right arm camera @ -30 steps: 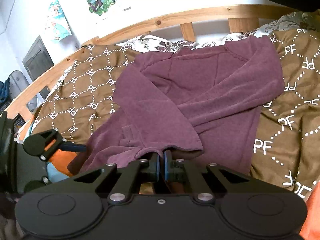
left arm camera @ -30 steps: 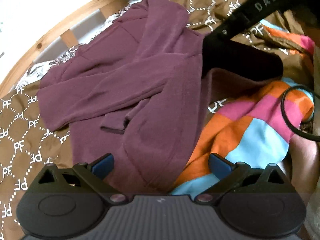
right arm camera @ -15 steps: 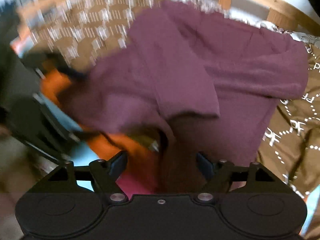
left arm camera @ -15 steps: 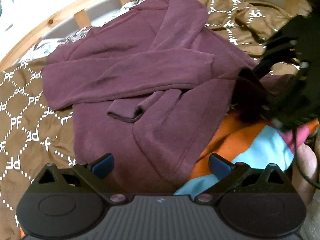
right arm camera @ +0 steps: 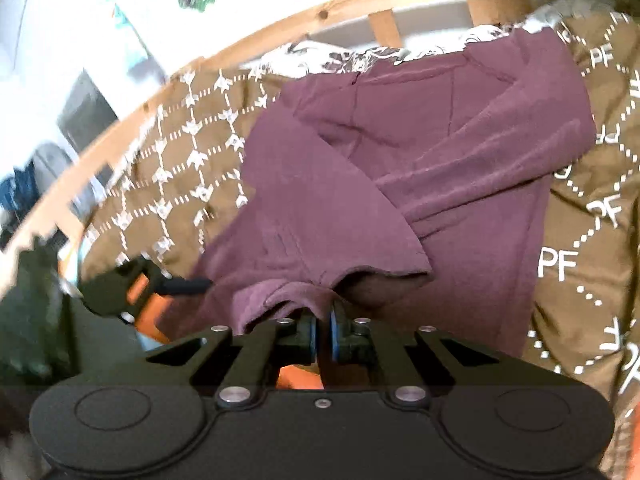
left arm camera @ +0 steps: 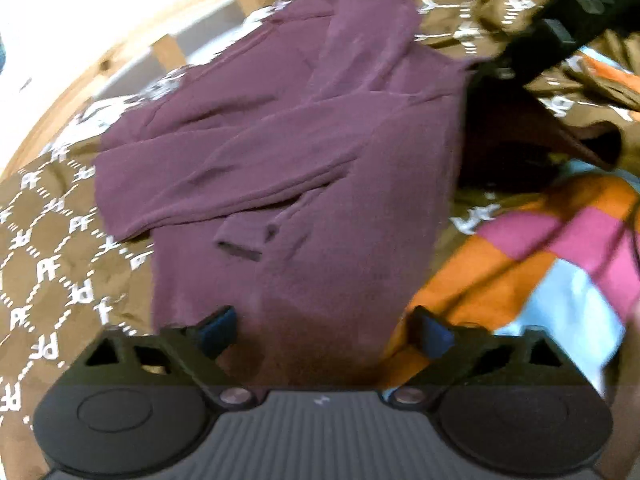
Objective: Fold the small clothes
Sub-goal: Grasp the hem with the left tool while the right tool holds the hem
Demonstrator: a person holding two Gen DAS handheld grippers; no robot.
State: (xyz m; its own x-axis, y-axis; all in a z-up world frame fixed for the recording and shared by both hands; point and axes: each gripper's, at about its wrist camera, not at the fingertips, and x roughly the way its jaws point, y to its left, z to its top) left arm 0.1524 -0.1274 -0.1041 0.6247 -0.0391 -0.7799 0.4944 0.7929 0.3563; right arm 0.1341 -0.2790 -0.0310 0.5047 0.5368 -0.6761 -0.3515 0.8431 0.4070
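The bed was spread with a brown quilt printed with white letters, a wooden rail curving along its far side against a pale wall. On it lay my maroon sweater, collar toward the rail, both sleeves already crossed over the chest, so I judged the next step to be bringing the hem up over the body.

My right gripper was clenched on the near hem, a pinch of maroon cloth bunched between its blue pads; holding it there lifted that edge off the quilt so it could be carried toward the collar. My left gripper stood released, jaws spread wide with the sweater's lower edge lying between them, not yet gripped. I meant it to take the other hem corner so the fold would travel level rather than twist.

A bright orange, pink and blue cloth lay just to the right of the sweater in the left wrist view, close enough that I risked catching it along with the hem.
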